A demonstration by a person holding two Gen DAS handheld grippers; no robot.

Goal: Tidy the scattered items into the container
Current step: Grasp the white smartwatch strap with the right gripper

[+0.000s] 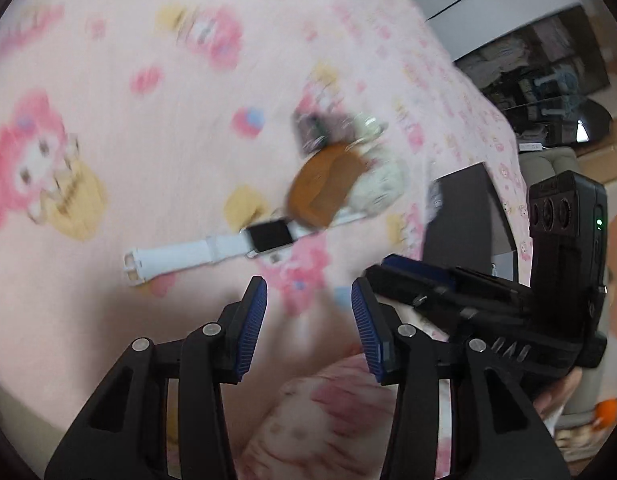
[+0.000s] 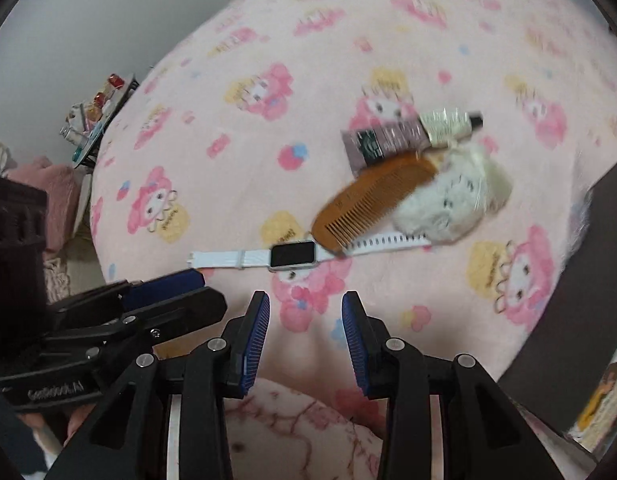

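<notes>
You hold both the left gripper [image 1: 308,320] and right gripper [image 2: 305,328] spread, empty, short of the smartwatch [image 2: 293,255], nearest and unobstructed for grabbing first.

Both your wrist cams look forward and down from just above the pink blanket [image 2: 236,168], side by side, sharing the smartwatch [image 1: 268,237] and comb [image 2: 372,200] pile ahead, each catching the other gripper at its edge.
</notes>
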